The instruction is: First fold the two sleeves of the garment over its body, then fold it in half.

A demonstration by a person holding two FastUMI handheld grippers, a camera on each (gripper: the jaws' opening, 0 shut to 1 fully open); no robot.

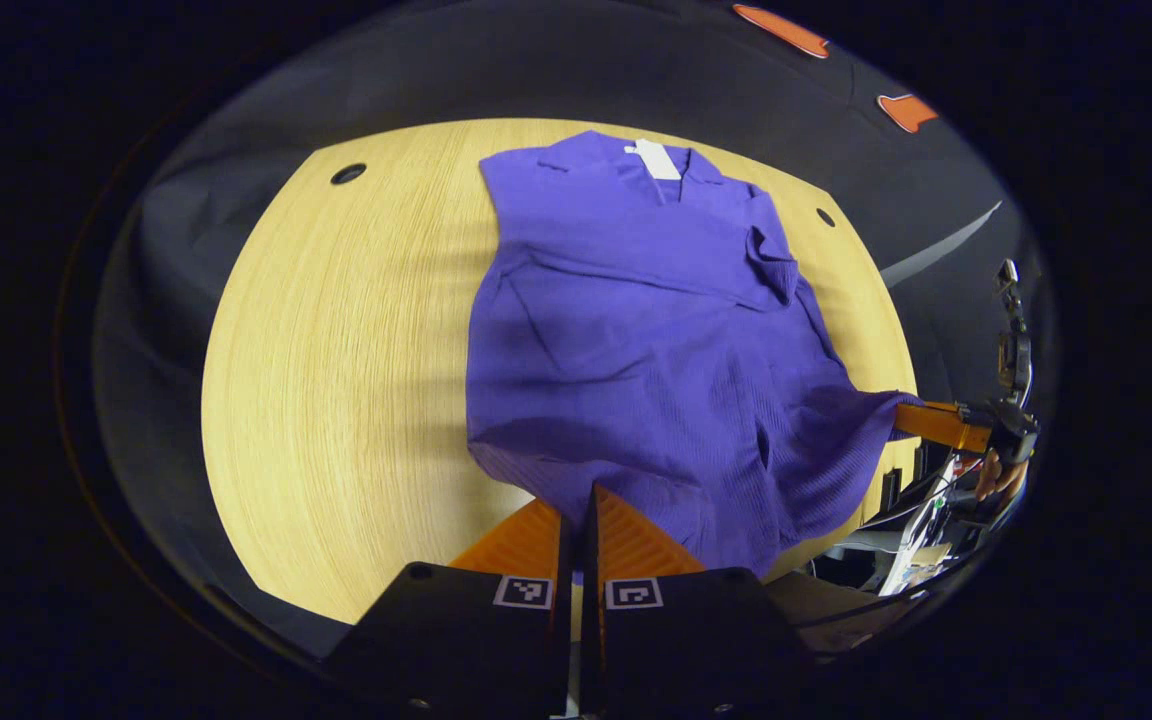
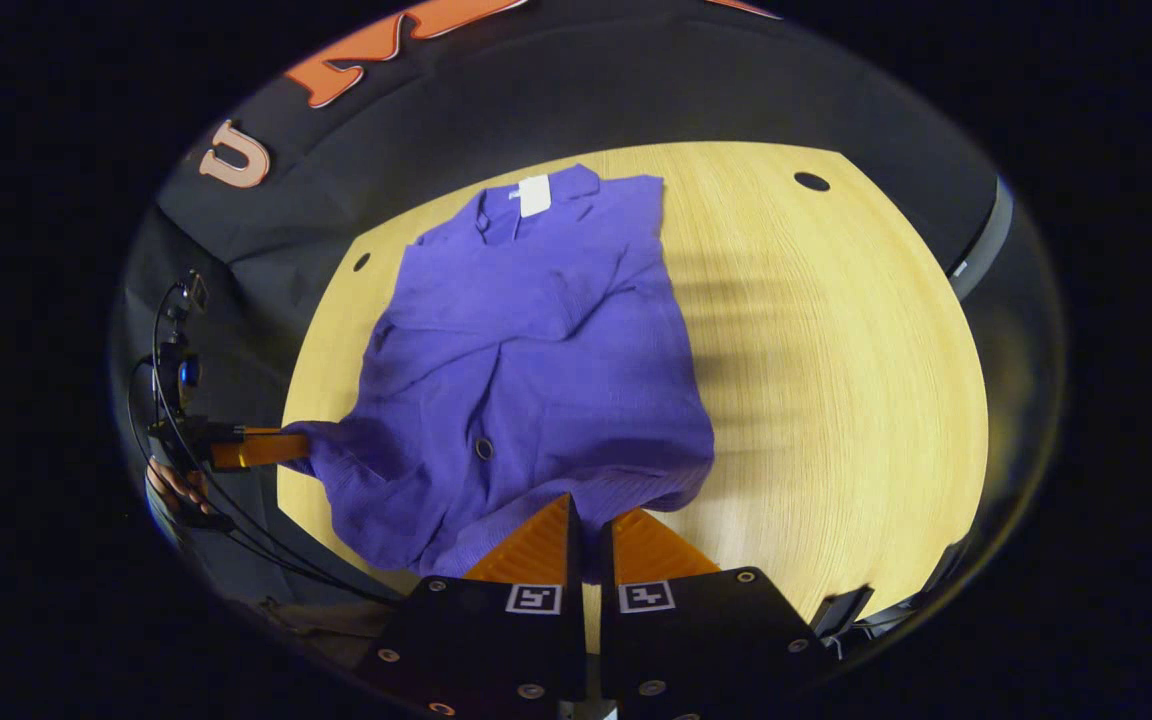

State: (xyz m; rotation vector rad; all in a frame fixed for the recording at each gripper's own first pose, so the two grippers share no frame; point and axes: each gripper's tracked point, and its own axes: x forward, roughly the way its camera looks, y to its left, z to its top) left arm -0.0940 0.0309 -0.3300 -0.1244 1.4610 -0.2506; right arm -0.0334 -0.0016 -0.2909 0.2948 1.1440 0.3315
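A purple garment (image 1: 636,330) (image 2: 526,370) lies on the wooden table (image 1: 336,350) (image 2: 836,350), collar and white label (image 1: 656,160) at the far end. Both sleeves lie folded across its body. In the left gripper view, my left gripper (image 1: 579,495) is shut on the near hem at one corner, with cloth pinched between its fingers. My right gripper (image 1: 901,410) holds the other hem corner off to the right. The right gripper view has my right gripper (image 2: 586,505) shut on the hem and my left gripper (image 2: 301,440) at the left corner. The hem is raised a little and sags between them.
The table has round cable holes (image 1: 348,173) (image 2: 811,181) near its far corners. Bare wood lies on either side of the garment. A hand (image 1: 996,475) holds the far gripper, with cables beside it. The booth's black cloth wall stands behind the table.
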